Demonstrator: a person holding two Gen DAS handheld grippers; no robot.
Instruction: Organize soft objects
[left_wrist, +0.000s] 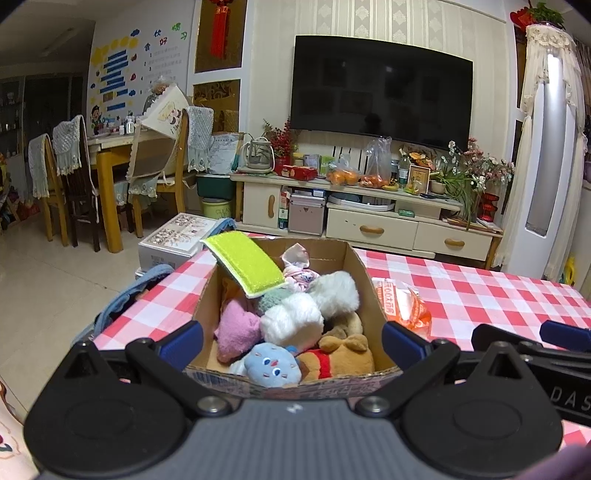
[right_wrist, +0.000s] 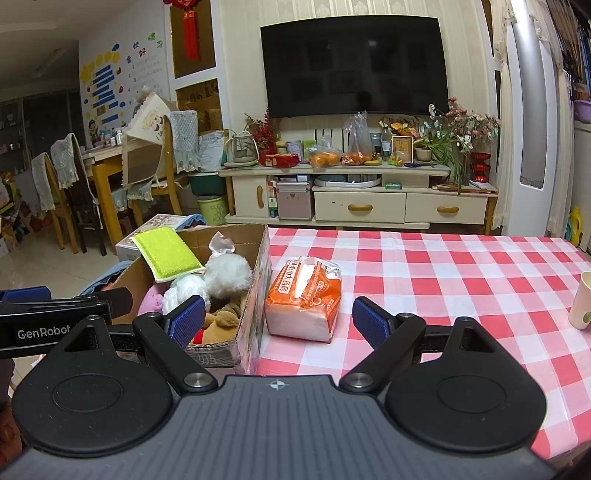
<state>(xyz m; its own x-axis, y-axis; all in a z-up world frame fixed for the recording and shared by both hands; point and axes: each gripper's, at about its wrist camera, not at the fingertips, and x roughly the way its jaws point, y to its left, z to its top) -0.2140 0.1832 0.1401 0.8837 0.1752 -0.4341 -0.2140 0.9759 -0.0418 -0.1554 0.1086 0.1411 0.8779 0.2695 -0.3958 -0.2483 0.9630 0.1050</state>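
Cardboard box (left_wrist: 360, 275) is sitting on the red-checked tablecloth (right_wrist: 443, 266), open-topped, and I am reading it as the collecting bin. I am holding the left gripper (left_wrist: 291, 341) spread wide and empty in front of its near wall. The right gripper (right_wrist: 279, 319) is also gaping, holding nothing, and framing the orange tissue pack (right_wrist: 303, 299), which is lying just beside the box and is probably the next soft item to go in. Inside the box, items are piling loosely: a white fluffy toy (left_wrist: 312, 306), pink plush (left_wrist: 238, 328), blue plush face (left_wrist: 271, 363), brown bear (left_wrist: 345, 356). A green sponge (left_wrist: 245, 264) is leaning on the far-left rim, likely because the heap is already full.
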